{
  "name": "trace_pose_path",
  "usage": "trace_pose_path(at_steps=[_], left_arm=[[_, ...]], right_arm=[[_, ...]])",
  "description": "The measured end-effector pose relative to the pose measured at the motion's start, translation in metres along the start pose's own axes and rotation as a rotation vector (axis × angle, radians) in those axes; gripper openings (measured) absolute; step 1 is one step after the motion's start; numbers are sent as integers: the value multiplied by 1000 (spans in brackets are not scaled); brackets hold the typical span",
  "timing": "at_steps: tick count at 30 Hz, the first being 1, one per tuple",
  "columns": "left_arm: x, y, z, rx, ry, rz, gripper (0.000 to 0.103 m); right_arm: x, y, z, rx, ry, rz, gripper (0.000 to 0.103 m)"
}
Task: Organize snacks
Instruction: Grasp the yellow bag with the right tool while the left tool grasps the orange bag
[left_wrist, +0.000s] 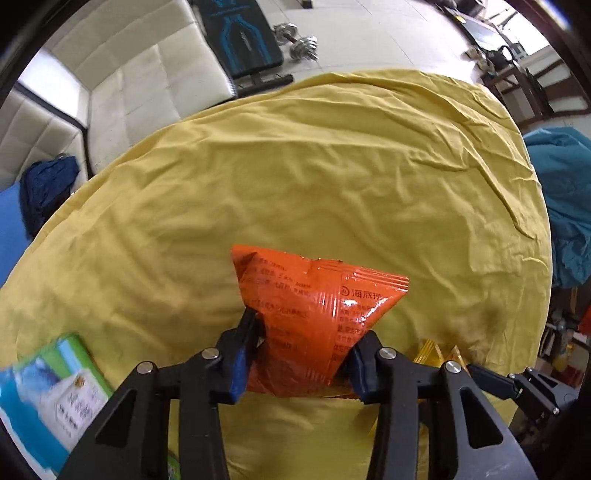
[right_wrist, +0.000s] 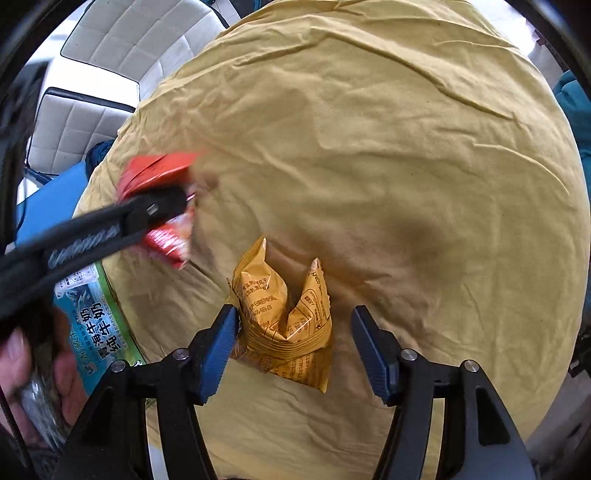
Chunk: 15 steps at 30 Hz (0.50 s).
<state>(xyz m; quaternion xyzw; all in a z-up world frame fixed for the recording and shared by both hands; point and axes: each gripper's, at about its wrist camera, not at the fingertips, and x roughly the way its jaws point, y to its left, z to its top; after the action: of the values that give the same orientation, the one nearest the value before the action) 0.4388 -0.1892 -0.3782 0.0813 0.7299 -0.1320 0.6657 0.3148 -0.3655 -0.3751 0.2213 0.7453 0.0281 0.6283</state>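
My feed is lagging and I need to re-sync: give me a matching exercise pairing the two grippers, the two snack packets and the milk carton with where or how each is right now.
Things:
1. left gripper
2. right gripper
3. shiny orange-red foil snack packet
4. crinkled yellow foil snack packet
5. blue and green milk carton

States:
A. lies on the yellow cloth between open jaws
B. open, not gripping
C. at the near-left table edge
D. shut on a packet
E. pinched between blue pads, lifted

Pairs: 1-D, 2-B, 3-E, 4-A, 5-C
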Motion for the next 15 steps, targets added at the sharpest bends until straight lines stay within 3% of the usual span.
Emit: trace_pose_path(at_steps=[3, 6, 10, 15], left_arm=[[-14, 12, -22, -44, -46, 16, 39], [-18, 22, -52, -91, -63, 41, 39], [-4, 32, -81, -152, -28, 11, 39], [14, 40, -94, -185, 0, -9, 39]], right_arm=[[11, 13, -7, -8, 11, -14, 69], [21, 15, -10, 10, 37, 25, 69], [37, 18, -23, 3, 59, 22, 69], [46, 34, -33, -61, 66, -9, 69]])
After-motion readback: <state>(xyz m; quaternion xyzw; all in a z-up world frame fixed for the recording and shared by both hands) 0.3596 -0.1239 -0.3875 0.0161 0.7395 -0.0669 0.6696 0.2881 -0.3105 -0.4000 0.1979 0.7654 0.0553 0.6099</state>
